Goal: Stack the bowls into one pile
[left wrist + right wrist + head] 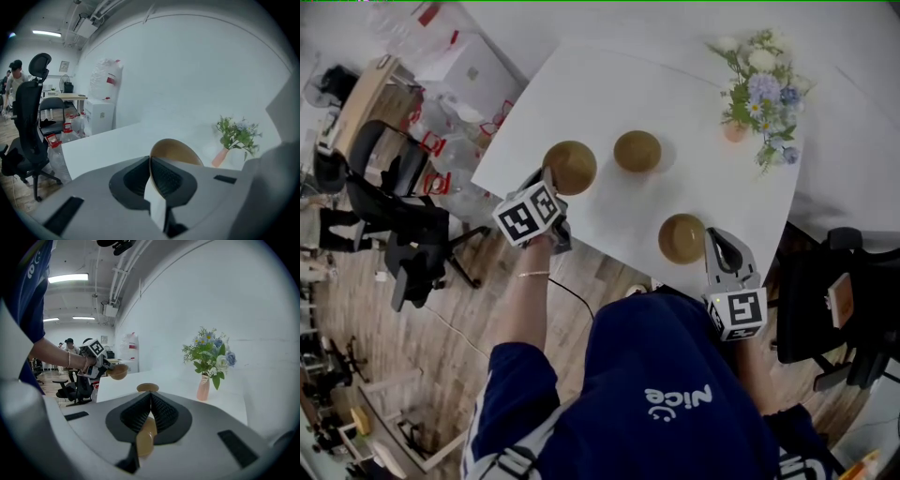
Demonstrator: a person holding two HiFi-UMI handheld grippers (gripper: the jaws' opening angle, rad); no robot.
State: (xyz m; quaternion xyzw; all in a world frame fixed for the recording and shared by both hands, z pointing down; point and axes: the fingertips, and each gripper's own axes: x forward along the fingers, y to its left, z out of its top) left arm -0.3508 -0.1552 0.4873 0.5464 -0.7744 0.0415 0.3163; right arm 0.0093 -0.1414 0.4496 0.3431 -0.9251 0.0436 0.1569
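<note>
Okay, head view: three round brown bowls, mouths up, round so no long axis. The left bowl (570,166) is by the white tabletop's (628,94) left edge, the middle bowl (637,150) sits just right of it, apart, and the right bowl (682,238) is at the lower edge nearest the person. The left hand-held gripper (549,178) reaches in from the lower left onto the left bowl's rim. The right hand-held gripper (712,236) meets the right bowl's right rim. A vase of flowers (759,94) stands at upper right, well apart from the bowls. Bare tabletop lies between them. An office chair (403,216) stands on the floor at left.

Left gripper view: the left hand-held gripper (151,161) has its jaws nearly together, clamped on the thin rim of the left bowl (176,152), which sticks out beyond the jaws, tilted. Empty tabletop (108,145) shows behind, with the vase of flowers (236,136) at right.

Right gripper view: the right hand-held gripper (150,399) is pinched on the rim of the right bowl (146,437); I can't tell if that bowl is off the surface. The middle bowl (147,387) rests straight ahead on the tabletop (225,394). The left bowl (117,372) hangs level, clear above the left corner.
</note>
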